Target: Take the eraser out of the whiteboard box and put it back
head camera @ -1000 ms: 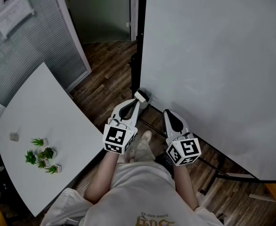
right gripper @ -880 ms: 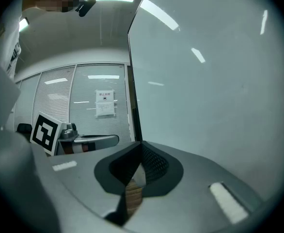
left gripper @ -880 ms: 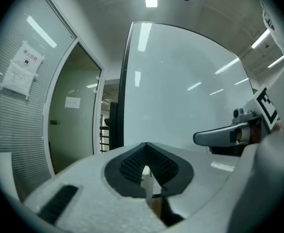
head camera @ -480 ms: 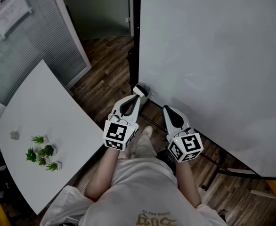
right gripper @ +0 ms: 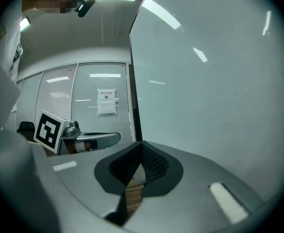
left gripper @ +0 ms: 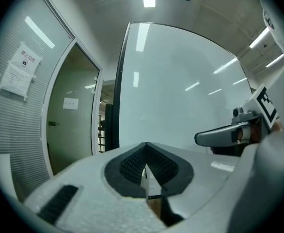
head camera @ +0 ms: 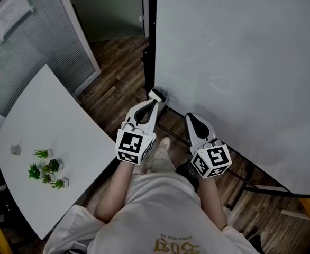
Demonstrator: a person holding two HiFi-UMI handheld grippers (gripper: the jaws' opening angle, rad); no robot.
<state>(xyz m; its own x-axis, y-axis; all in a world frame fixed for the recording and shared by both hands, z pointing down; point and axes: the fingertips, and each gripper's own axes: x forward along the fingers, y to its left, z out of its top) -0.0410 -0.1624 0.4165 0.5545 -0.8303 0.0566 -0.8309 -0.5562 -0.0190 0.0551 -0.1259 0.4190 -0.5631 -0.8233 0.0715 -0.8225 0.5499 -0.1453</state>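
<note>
Now, step in hand: none begun; you hold both grippers up before the whiteboard (head camera: 239, 62).
Left gripper (head camera: 153, 105): fingers closed, nothing between them.
Right gripper (head camera: 191, 119): fingers closed, empty too.
Eraser and box: in no view; where they sit cannot be told.
Next move: likely find the box along the board, then open one gripper's fingers for the eraser.
</note>
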